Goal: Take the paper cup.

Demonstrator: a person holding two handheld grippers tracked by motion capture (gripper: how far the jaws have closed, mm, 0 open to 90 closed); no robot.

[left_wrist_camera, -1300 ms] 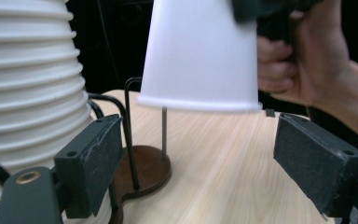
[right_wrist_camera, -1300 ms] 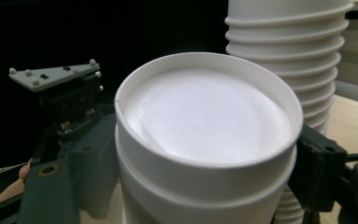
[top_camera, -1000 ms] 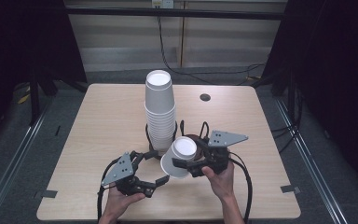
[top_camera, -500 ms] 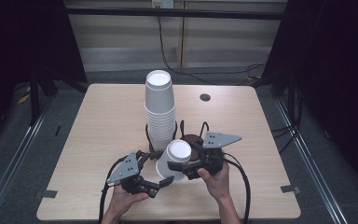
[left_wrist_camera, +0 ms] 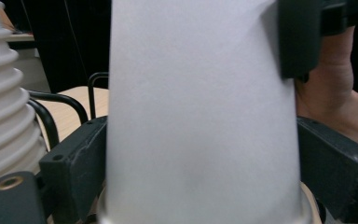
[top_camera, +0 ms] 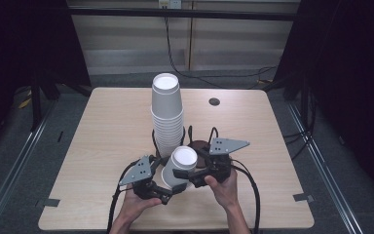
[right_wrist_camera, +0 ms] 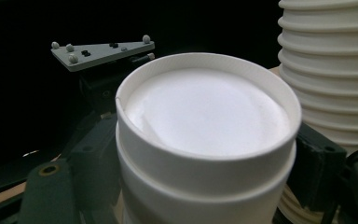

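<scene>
While our right claw (top_camera: 185, 173) is pinching the smooth white tapered paper cup (top_camera: 179, 166) above the desk (top_camera: 102, 146), beside the ribbed stack (top_camera: 166, 117), our left claw (top_camera: 171, 194) has just been opening around it.

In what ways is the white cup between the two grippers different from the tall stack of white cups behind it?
The held cup is tilted, while the stack of cups stands upright on the table. The held cup is gripped by the right gripper; the stack is untouched. The stack rises much taller than the held cup. Both are white, bottom up.
</scene>
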